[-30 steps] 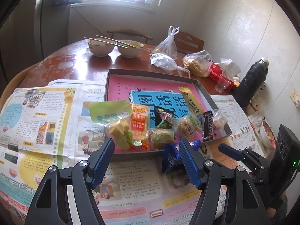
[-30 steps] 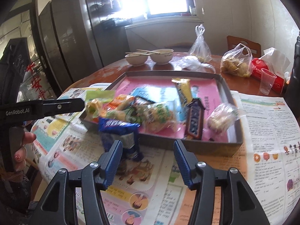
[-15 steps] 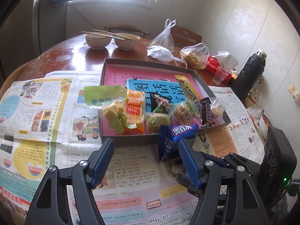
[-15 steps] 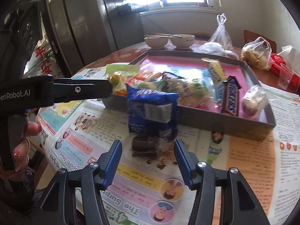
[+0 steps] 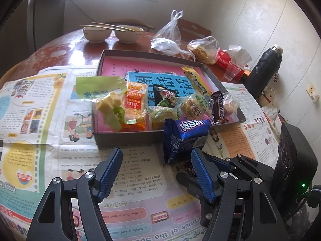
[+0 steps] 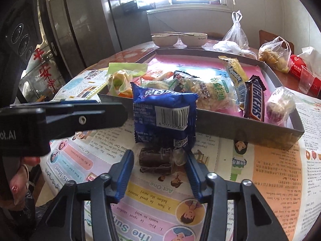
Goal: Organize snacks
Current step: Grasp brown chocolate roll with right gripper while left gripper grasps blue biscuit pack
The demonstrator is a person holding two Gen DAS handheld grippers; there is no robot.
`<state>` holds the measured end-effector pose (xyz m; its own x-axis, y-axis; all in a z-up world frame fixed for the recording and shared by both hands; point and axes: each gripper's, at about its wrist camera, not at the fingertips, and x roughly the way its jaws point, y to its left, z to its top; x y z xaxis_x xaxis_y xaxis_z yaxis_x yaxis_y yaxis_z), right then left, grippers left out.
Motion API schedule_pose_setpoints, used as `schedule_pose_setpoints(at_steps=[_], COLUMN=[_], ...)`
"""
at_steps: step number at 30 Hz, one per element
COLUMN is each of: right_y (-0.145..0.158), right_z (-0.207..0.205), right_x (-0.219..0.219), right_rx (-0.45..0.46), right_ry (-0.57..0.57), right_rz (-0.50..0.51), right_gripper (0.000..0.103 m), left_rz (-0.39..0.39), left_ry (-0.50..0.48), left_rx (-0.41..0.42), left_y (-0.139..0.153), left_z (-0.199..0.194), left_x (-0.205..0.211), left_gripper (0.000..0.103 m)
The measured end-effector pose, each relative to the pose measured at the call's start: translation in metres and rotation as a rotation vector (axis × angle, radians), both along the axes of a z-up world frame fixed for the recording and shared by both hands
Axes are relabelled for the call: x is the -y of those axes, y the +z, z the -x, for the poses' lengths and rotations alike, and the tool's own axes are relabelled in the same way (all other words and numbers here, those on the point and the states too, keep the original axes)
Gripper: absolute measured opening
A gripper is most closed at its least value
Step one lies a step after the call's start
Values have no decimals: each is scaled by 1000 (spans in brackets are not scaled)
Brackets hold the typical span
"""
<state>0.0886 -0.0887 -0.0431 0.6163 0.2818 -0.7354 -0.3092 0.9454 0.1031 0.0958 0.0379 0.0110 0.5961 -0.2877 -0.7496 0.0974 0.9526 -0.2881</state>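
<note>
A grey tray (image 5: 128, 137) (image 6: 230, 124) holds several wrapped snacks, among them a Snickers bar (image 6: 255, 101) (image 5: 218, 108). A blue cookie packet (image 6: 163, 113) (image 5: 185, 135) leans upright against the tray's front wall, on the newspaper. A small dark-brown wrapped snack (image 6: 156, 160) lies just in front of it. My right gripper (image 6: 159, 167) is open, its fingers on either side of the brown snack. My left gripper (image 5: 156, 168) is open and empty over the newspaper, left of the blue packet; its right finger hides most of the brown snack.
Newspaper (image 5: 40, 120) covers the near side of a round wooden table. Two bowls with chopsticks (image 5: 112, 33), plastic bags (image 5: 170, 38), a red pack with a plastic cup (image 5: 228, 64) and a black flask (image 5: 266, 66) stand behind the tray.
Both grippers have moved forward and down toward the blue packet. The right gripper's fingers now flank the brown snack. Neither gripper has closed.
</note>
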Motion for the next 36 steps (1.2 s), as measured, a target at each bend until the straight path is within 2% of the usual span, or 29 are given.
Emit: schedule_pose_setpoints(at_steps=[2,14,25,31,36], right_y=[0,4,13,14,14], right_z=[0,7,6,5,3], right_x=[2,42,89,102,108], right_rx=[3,12,38,40,39], right_ry=[-2,-95,-169,-174,-177], right_rz=[-1,16,-30,-62,-80], right_gripper=[41,39,38,38,38], left_rz=[1,-13,-47,-69,-57], left_ry=[-5,-34,-5,59,69], left_rx=[-6,-47,-95,-134,-159], left_y=[-3,-13,-19,-23,-27], left_z=[-2,-16,-30,-39,-42], left_x=[3,32,58,64,65], left_gripper=[73,73,73,73,65])
